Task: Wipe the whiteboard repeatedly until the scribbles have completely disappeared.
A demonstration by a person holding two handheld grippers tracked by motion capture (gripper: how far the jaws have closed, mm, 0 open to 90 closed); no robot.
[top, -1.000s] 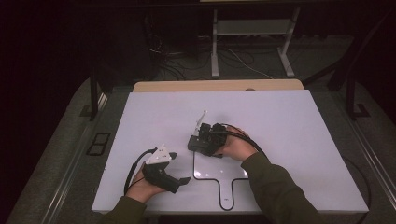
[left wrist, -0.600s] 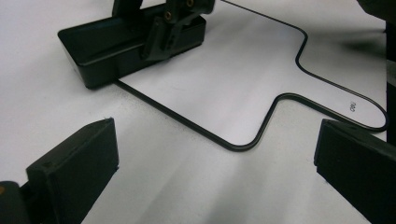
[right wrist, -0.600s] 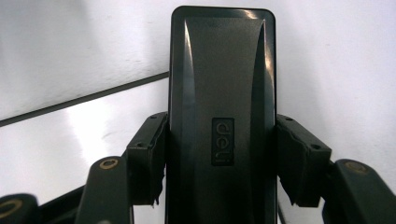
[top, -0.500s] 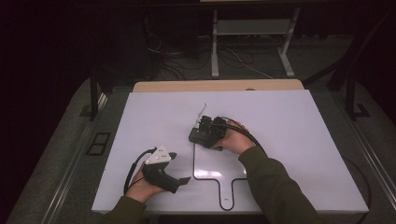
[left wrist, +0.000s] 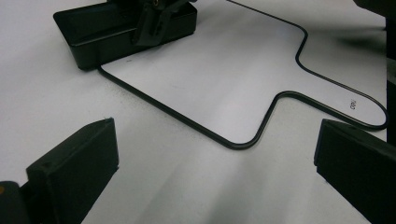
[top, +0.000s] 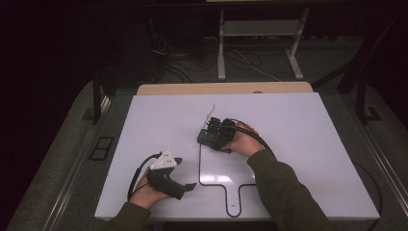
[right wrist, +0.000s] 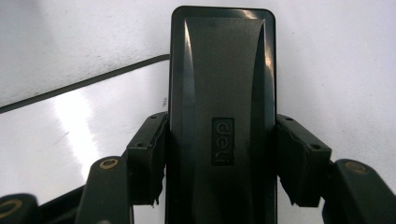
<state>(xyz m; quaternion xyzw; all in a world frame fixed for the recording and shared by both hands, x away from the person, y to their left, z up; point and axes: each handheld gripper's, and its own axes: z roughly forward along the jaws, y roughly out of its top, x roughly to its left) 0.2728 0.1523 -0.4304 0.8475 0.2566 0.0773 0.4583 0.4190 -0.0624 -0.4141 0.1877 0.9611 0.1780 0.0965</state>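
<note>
While the left tongs (left wrist: 215, 177) gape empty, the right tongs (right wrist: 219, 158) clamp a glossy black rectangular box (right wrist: 222, 93) embossed "deli".

High view: fixed above person's side, faces forward and down, far off; takes in whole white table (top: 288, 125) and floor beyond.
Left gripper view: low over table, looks along surface past own wide-set jaws toward black outline (left wrist: 261, 130) and black box (left wrist: 93, 28).
Right gripper view: very near, looks down length of black box (right wrist: 222, 116) between own jaws.
Shared by all three: box, outline, white tabletop.
</note>
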